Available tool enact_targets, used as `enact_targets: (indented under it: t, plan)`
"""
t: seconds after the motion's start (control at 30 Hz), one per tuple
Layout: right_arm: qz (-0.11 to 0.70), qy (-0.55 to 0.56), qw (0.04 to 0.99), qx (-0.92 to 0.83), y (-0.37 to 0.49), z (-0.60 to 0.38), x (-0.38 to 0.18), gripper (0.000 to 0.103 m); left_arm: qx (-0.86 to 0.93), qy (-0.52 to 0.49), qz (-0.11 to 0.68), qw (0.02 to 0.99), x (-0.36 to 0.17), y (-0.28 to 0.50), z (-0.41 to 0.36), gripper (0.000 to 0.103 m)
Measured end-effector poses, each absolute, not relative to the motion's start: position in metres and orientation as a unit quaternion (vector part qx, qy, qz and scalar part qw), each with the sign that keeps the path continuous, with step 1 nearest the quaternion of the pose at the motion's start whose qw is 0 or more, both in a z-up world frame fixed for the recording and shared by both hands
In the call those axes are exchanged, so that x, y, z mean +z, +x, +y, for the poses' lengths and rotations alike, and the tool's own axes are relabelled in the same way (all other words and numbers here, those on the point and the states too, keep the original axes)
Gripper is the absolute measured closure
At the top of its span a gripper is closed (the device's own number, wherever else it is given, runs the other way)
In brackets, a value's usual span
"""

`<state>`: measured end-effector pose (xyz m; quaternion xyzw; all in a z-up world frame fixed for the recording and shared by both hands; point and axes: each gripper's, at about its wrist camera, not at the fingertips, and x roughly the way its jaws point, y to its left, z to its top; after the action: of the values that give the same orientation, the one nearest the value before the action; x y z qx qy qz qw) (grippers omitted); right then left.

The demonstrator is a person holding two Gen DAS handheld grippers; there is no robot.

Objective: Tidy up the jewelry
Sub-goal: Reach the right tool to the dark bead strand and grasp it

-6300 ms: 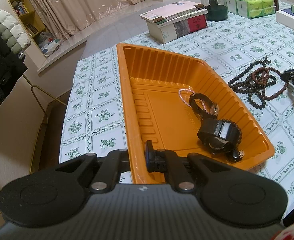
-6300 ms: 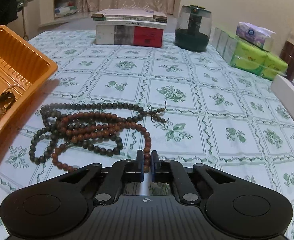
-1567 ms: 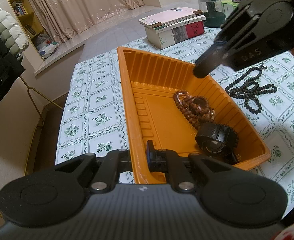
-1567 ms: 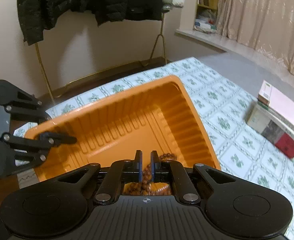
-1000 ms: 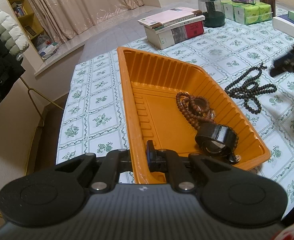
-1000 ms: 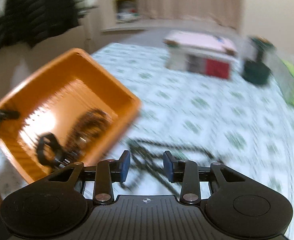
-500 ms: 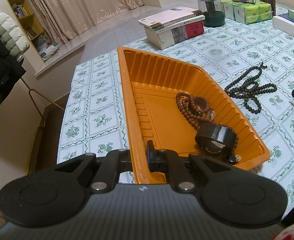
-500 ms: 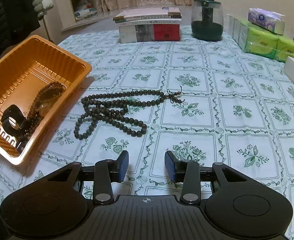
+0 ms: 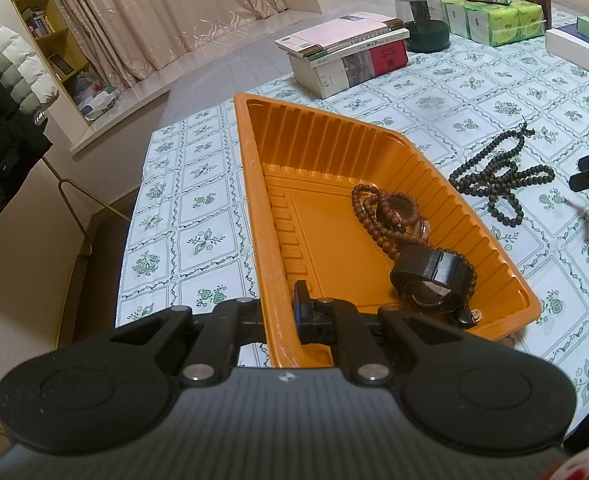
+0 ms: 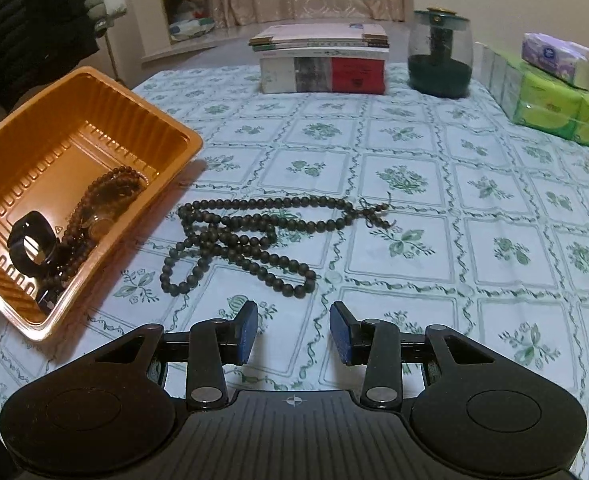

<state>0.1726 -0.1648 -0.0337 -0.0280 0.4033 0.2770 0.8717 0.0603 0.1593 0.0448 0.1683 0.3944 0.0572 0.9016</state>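
The right claw point(image 10: 293, 330) hovers with jaws apart just short of the dark bead necklace point(image 10: 250, 236), the last piece lying on the bench point(image 10: 434, 208), ready to descend and pinch a strand. The left claw point(image 9: 280, 312) is clamped on the orange tray's point(image 9: 254, 184) near rim, steadying it. Since a moment ago, brown beads point(image 9: 378, 216) have joined the black watch point(image 9: 430, 276) inside and the right claw has swung back out.

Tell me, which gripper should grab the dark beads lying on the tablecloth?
The right gripper, probably. It is open and empty, and the dark beads lie just ahead of its fingers. The left gripper is shut on the near wall of the orange tray, so it is busy holding that.
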Motion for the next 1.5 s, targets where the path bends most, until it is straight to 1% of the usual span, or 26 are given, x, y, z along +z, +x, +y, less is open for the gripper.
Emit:
enact_targets:
  t: [0.17,0.5,0.7,0.9,0.93,0.97,1.0,1.07,1.13,1.3,1.5]
  plan:
    - [0.408,-0.037,0.867,0.283,0.185,-0.16,-0.04,0.063,0.057,0.169,0.395,0.901,0.045,0.061,0.159,0.095]
    - [0.375,-0.067,0.867,0.322,0.204,-0.137,-0.03,0.063,0.058,0.169,0.396,0.901,0.044,0.061,0.159,0.096]
    - [0.368,-0.127,0.847,0.361,0.209,-0.108,-0.039,0.063,0.058,0.168,0.396,0.901,0.044,0.061,0.159,0.095]
    - [0.363,-0.19,0.839,0.358,0.205,-0.095,-0.057,0.063,0.058,0.168,0.396,0.901,0.043,0.061,0.16,0.096]
    - [0.36,-0.194,0.839,0.359,0.203,-0.096,-0.058,0.067,0.058,0.168,0.396,0.901,0.043,0.061,0.16,0.096]
    - [0.358,-0.198,0.839,0.359,0.201,-0.097,-0.058,0.074,0.058,0.169,0.396,0.901,0.043,0.061,0.159,0.096]
    - [0.357,-0.202,0.839,0.358,0.199,-0.098,-0.058,0.077,0.058,0.169,0.396,0.901,0.043,0.061,0.16,0.096]
    - [0.353,-0.215,0.839,0.354,0.196,-0.1,-0.058,0.091,0.058,0.168,0.395,0.901,0.043,0.061,0.16,0.096]
    - [0.36,-0.219,0.836,0.351,0.194,-0.104,-0.057,0.099,0.058,0.168,0.395,0.901,0.042,0.06,0.16,0.096]
    - [0.371,-0.224,0.831,0.349,0.182,-0.118,-0.054,0.099,0.057,0.168,0.395,0.901,0.041,0.059,0.16,0.095]
    - [0.382,-0.179,0.848,0.32,0.162,-0.153,-0.042,0.099,0.057,0.169,0.396,0.901,0.042,0.059,0.159,0.095]
